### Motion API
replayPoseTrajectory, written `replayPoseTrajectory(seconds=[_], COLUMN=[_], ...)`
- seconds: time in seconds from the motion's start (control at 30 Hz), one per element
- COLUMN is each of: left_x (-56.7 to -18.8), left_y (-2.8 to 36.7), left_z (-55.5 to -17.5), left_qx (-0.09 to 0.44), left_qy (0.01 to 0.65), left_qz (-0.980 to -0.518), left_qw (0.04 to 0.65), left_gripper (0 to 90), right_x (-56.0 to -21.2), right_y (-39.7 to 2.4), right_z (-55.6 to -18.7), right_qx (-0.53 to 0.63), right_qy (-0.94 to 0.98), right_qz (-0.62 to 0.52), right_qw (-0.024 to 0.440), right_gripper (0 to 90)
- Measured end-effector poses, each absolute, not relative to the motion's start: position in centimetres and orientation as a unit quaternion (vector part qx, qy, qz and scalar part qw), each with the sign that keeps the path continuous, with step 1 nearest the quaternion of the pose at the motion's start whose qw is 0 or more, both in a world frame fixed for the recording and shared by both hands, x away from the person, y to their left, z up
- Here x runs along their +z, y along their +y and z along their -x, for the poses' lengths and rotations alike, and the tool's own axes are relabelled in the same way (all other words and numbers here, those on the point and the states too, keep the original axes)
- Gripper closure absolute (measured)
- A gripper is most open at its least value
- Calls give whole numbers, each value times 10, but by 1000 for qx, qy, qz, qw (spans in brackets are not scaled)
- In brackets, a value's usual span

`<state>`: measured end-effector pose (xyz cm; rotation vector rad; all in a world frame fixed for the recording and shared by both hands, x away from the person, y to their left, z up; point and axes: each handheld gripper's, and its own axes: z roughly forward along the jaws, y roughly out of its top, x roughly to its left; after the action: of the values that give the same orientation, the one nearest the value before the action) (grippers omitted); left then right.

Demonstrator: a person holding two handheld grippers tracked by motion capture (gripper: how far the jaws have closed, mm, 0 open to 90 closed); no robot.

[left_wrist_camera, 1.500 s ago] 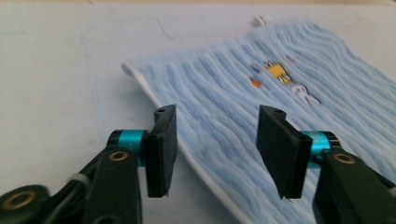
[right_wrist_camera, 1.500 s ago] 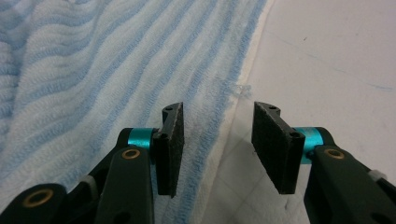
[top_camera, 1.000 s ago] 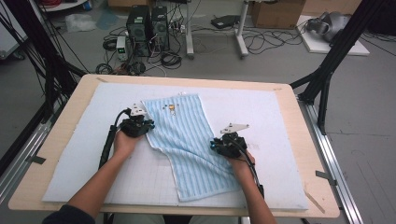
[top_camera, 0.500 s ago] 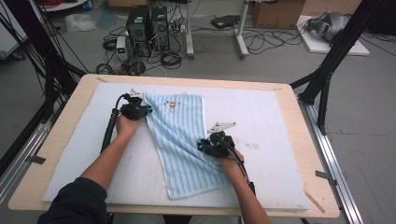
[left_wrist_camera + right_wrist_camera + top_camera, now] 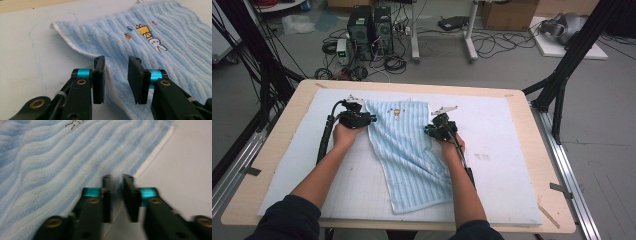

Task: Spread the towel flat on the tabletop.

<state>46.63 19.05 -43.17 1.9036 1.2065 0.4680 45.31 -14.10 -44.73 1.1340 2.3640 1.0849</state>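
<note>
Two tools worked a light blue striped towel [image 5: 409,150] that lay on the white mat [image 5: 512,130] covering the surface. Judging from how it lay, the towel had been dragged fairly flat and long, its far end with the small rabbit print [image 5: 150,37] squared toward the mat's far edge, while its near end ran crooked and rumpled toward the person; straightening that end, and any folding, seemed left to do. The left tool [image 5: 117,80] sat at the towel's left hem, its jaws having just been opening, now spread with the white hem lying between them and neither pad pressing on it. The right tool [image 5: 117,197] stood at the towel's right hem with its jaws drawn nearly together on the towel's edge, seemingly pinching it, though blur made the contact hard to confirm. Bare mat stretched wide to the towel's right and left, so either hand had open room to pull outward.
</note>
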Motion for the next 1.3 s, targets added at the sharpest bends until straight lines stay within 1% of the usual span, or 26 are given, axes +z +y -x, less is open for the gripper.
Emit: replayPoseTrajectory(seconds=[0.03,0.07,0.1,0.2,0.27,0.33,0.37,0.4,0.47,0.5,0.6,0.67,0.73,0.8,1.0,1.03,1.07,1.1,1.13,1.17,1.2,1.23,1.27,1.3], left_x=[-430,-429,-429,-431,-435,-436,-435,-434,-431,-431,-432,-432,-433,-435,-445,-446,-445,-445,-444,-444,-444,-445,-445,-445], left_y=[190,189,188,186,187,186,185,184,180,179,171,166,161,156,142,139,137,135,134,135,134,133,133,135], left_z=[-465,-463,-460,-453,-449,-448,-446,-445,-438,-436,-425,-417,-409,-405,-393,-392,-390,-389,-388,-389,-388,-388,-389,-391], left_qx=[184,185,190,190,181,165,162,161,156,149,126,119,115,107,129,140,152,162,169,161,164,172,174,173], left_qy=[476,473,470,467,468,466,463,462,455,453,440,429,425,415,405,400,396,388,375,369,366,364,364,370], left_qz=[-757,-759,-757,-758,-761,-770,-770,-768,-763,-763,-772,-778,-776,-790,-812,-814,-817,-823,-828,-830,-830,-831,-831,-826], left_qw=[407,408,412,414,411,404,408,414,433,435,441,443,452,439,401,397,390,382,380,387,388,385,383,389], left_gripper=[655,646,640,632,622,590,586,578,566,544,497,464,460,446,419,404,414,442,533,664,770,825,851,855], right_x=[-447,-445,-443,-441,-440,-440,-441,-441,-439,-436,-430,-426,-424,-422,-420,-421,-421,-421,-421,-421,-421,-421,-421,-421], right_y=[-142,-142,-142,-156,-167,-178,-182,-186,-188,-190,-195,-198,-202,-205,-210,-210,-211,-211,-212,-212,-212,-211,-211,-210], right_z=[-456,-458,-460,-467,-471,-473,-473,-473,-471,-468,-461,-454,-447,-438,-412,-409,-406,-403,-400,-398,-396,-395,-393,-391], right_qx=[373,362,345,334,327,315,317,324,333,343,366,376,380,391,401,401,402,404,406,405,403,399,397,398], right_qy=[827,830,831,806,787,769,763,759,760,758,753,752,757,756,767,768,769,768,769,771,773,777,780,781], right_qz=[-392,-390,-393,-427,-454,-484,-495,-501,-495,-492,-486,-482,-472,-467,-445,-443,-441,-441,-437,-436,-435,-436,-433,-429], right_qw=[154,167,191,238,259,275,269,259,258,255,250,247,244,240,229,230,228,229,229,228,223,218,217,218], right_gripper=[870,872,873,872,872,866,855,816,759,730,675,655,623,609,564,561,555,552,548,547,535,529,529,529])
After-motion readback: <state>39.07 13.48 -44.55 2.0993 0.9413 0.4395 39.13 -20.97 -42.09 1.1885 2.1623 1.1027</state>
